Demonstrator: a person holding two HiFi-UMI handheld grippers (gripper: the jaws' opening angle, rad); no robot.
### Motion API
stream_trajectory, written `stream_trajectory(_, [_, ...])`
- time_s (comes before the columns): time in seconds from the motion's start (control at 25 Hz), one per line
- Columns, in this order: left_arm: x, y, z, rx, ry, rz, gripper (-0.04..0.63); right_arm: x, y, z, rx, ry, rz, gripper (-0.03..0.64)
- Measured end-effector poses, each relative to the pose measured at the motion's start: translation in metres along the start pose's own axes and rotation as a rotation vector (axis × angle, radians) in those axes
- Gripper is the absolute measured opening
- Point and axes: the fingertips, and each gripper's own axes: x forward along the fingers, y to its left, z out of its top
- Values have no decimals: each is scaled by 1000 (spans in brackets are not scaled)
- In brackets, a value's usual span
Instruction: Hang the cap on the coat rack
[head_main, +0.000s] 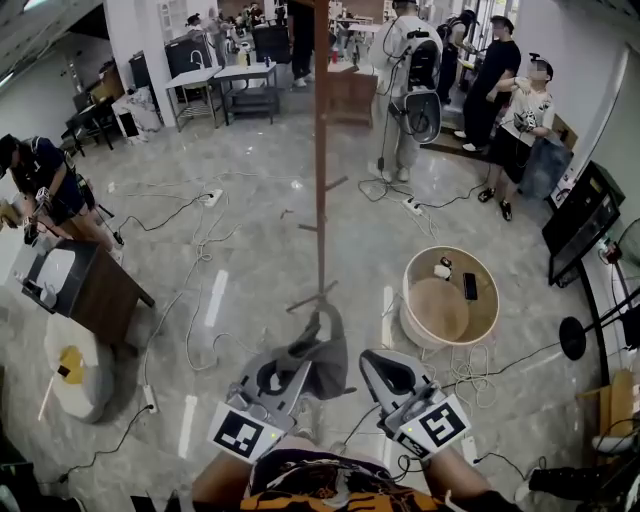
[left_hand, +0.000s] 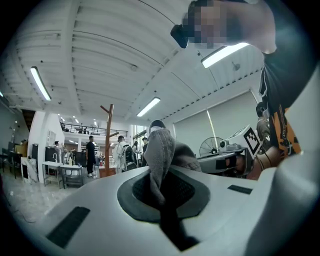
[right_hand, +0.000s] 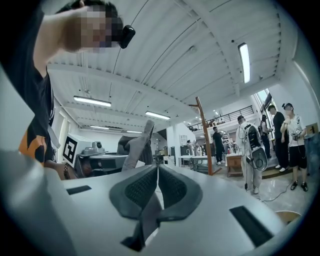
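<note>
Grey fabric, the cap (head_main: 312, 352), hangs bunched between the two grippers on the person's side of the coat rack (head_main: 321, 150), low in the head view and just short of the rack's splayed feet. It sits on none of the rack's pegs. The left gripper (left_hand: 161, 187) has its jaws closed tight on a thick fold of the cap, which rises in a hump above the pads. The right gripper (right_hand: 157, 175) is pinched together on a thin strip of the same fabric, possibly the strap or brim edge, though the wide lens makes it hard to say which. Both grippers point level toward the rack, side by side, the left one to the left of the pole and the right one to its right. A round wooden tub (head_main: 487, 330) stands on the marble floor to the right of the rack, and several people (head_main: 505, 85) stand beyond the rack
</note>
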Motion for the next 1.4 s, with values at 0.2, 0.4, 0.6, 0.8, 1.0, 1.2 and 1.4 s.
stream_trajectory(0.2, [28, 49, -7, 3, 2, 1, 31, 53, -21, 4, -25, -3, 8, 22])
stream_trajectory(0.4, [56, 106, -4, 23, -22, -33, 31, 102, -49, 15, -37, -23, -32, 23])
stream_trajectory(0.6, [76, 149, -9, 6, -42, -78, 31, 145, -69, 9, -39, -7, -78, 23])
stream_trajectory(0.8, [92, 180, -16, -30, -36, -82, 31, 176, -83, 3, -20, 11, -85, 23])
stream_trajectory(1.0, [114, 197, -20, -26, -28, -90, 31, 193, -106, 6, -27, -1, -88, 22])
stream_trajectory(1.2, [155, 209, -24, -11, -14, -77, 31, 207, -146, 4, -11, -14, -63, 22])
stream_trajectory(1.4, [195, 226, -20, 4, -1, -40, 31, 227, -186, 15, -24, -46, -3, 23])
